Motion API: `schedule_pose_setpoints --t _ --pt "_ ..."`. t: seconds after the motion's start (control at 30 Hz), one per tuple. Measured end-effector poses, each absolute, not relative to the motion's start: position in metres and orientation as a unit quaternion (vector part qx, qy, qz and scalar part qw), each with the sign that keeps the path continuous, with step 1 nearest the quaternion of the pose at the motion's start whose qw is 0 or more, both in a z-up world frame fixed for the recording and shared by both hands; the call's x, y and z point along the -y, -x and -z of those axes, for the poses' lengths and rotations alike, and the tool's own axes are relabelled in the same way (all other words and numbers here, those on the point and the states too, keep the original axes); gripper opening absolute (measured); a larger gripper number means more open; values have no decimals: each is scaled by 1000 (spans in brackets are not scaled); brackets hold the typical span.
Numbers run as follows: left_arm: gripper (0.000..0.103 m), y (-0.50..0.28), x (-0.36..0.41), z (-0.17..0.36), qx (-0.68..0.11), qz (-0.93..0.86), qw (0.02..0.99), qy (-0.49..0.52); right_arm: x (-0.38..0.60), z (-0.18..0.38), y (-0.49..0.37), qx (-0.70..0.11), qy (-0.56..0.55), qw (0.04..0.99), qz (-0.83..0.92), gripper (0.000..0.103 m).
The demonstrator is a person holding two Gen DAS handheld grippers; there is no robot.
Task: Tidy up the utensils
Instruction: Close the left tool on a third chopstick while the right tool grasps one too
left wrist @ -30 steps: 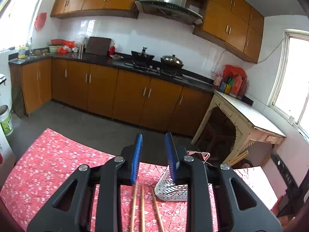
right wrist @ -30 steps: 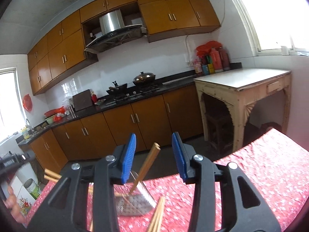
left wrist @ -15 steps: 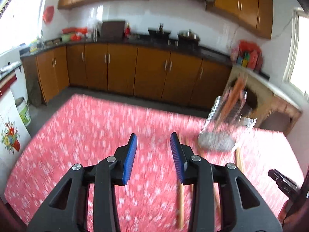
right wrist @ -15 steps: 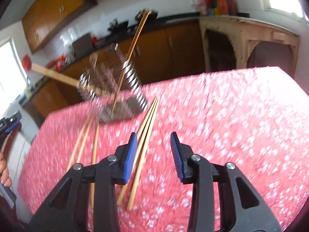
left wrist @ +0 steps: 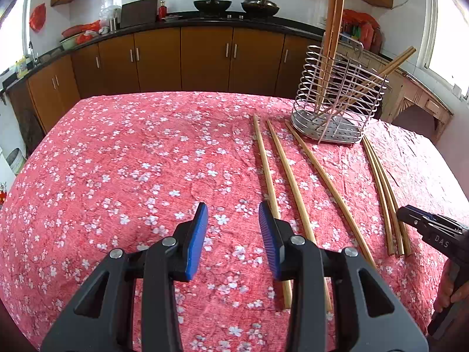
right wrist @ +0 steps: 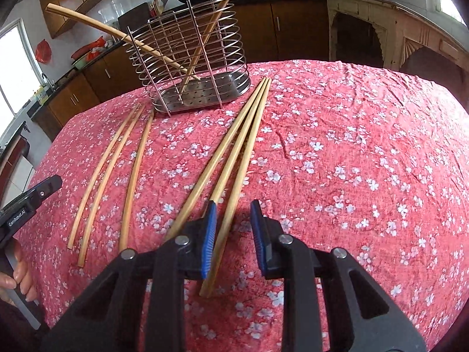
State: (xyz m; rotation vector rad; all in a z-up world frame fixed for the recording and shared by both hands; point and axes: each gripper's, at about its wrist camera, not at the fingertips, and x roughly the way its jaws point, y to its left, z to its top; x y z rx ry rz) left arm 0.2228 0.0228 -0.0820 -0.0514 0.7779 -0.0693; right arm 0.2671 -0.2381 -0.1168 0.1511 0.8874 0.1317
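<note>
Several bamboo chopsticks lie on the red floral tablecloth (left wrist: 117,161) in front of a wire utensil holder (left wrist: 337,102), which has a few chopsticks (left wrist: 331,29) standing in it. My left gripper (left wrist: 233,220) is open and low over the cloth, with nothing between its pads; the nearest chopstick (left wrist: 265,170) lies just right of its right finger. My right gripper (right wrist: 233,214) straddles the rightmost chopstick (right wrist: 241,170) of a fan of three. Its jaws are closing, with the stick between the pads but not pressed by them.
Three more chopsticks (right wrist: 102,170) lie left of the fan, below the holder (right wrist: 190,67). The left gripper's body (right wrist: 29,199) and a hand (right wrist: 17,275) show at the left edge. Kitchen cabinets (left wrist: 205,58) and a cream side table (right wrist: 395,29) stand beyond the table.
Both grippers dropped and tilted down from facing the kitchen to facing the tablecloth. The right jaws narrowed around a chopstick. The left jaws widened a little.
</note>
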Motion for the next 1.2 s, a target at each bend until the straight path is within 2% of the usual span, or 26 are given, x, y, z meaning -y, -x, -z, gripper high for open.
schedule_pose_setpoints --t 0.03,0.1,0.2,0.47,0.53,0.7,1.0,1.2 --pt "37 -222 -20 83 -381 36 924 25 236 117 -267 -428 -63 900 -61 24" --pt "37 -224 -17 86 -386 42 921 23 233 117 -268 -425 -43 903 -51 15" --pt "37 -226 -10 88 -392 50 919 19 241 118 -272 -424 -46 904 -34 9" --pt "36 -235 10 100 -415 55 908 -5 304 118 -285 -422 -93 901 37 8" --pt "33 -239 14 103 -422 55 905 -10 312 119 -285 -420 -97 901 41 8" --pt "7 -248 21 107 -423 34 905 -34 321 119 -288 -418 -93 903 46 8" --pt "8 -275 -8 107 -422 2 907 10 332 122 -293 -412 -109 903 51 8" --pt "8 -278 -11 106 -422 0 906 4 329 121 -292 -414 -99 903 56 8"
